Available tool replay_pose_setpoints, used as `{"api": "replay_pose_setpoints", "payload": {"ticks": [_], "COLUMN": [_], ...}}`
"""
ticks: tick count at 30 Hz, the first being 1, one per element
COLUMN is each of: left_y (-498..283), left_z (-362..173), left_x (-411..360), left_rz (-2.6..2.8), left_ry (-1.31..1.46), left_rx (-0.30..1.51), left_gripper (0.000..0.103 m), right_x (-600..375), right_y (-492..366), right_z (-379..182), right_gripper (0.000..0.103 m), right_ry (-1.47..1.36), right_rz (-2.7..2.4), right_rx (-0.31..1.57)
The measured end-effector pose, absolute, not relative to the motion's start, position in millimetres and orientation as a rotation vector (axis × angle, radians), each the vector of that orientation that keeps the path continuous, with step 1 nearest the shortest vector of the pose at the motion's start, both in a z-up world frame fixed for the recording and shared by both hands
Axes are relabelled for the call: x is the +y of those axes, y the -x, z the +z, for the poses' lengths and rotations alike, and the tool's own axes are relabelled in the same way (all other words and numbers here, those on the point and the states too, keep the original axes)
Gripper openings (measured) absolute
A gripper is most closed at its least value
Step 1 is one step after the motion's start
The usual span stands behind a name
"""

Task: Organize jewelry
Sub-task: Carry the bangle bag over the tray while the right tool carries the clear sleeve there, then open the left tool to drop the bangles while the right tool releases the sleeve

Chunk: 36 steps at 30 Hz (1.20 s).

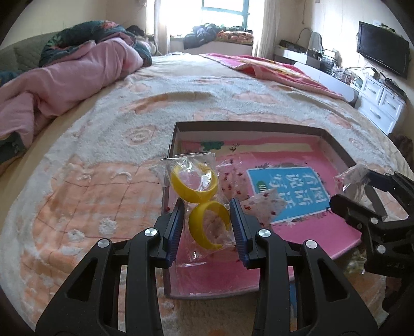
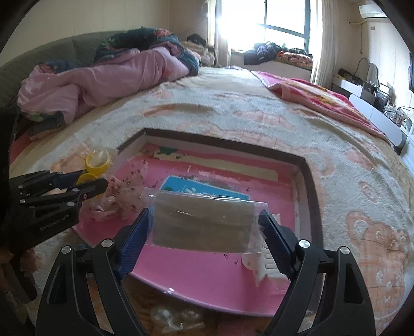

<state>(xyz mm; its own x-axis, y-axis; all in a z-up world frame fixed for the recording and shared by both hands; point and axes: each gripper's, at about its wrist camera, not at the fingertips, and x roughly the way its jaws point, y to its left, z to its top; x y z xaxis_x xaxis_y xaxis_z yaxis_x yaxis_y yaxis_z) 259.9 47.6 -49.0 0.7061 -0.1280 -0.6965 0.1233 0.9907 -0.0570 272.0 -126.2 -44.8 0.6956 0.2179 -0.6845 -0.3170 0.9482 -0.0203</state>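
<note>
Yellow bangles point(image 1: 204, 204) in clear bag point(image 1: 192, 165)

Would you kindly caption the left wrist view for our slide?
Left gripper holds a clear bag of yellow bracelets above the box on the bed.

Bright daylight pours in through the window point(image 1: 227, 10) at the far end of my room, so strong that the glass looks all white. The bed point(image 1: 103, 160) is softly lit, with only faint shadows. Both pictures bend round at the edges and go black in the corners. In my right view, the clear bag point(image 2: 204, 222) looks a bit blurry and gray.
</note>
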Motion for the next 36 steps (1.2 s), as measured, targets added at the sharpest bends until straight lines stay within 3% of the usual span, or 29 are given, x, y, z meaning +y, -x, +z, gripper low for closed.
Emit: {"api": "replay_pose_setpoints", "payload": {"ticks": [22, 36], "left_y": [-264.1, -262.4], "left_z": [-56.1, -56.7], "left_x": [45.6, 44.7], "left_rz": [-0.150, -0.148], "left_ry": [0.018, 0.026], "left_rx": [0.798, 0.799], "left_gripper": [0.028, 0.032], "right_x": [-110.1, -124.4], "right_y": [-278.1, -254.0], "right_z": [-70.8, -65.2], "right_gripper": [0.083, 0.093], "right_ry": [0.193, 0.126], "right_rz": [0.343, 0.361], "right_rx": [0.806, 0.777]}}
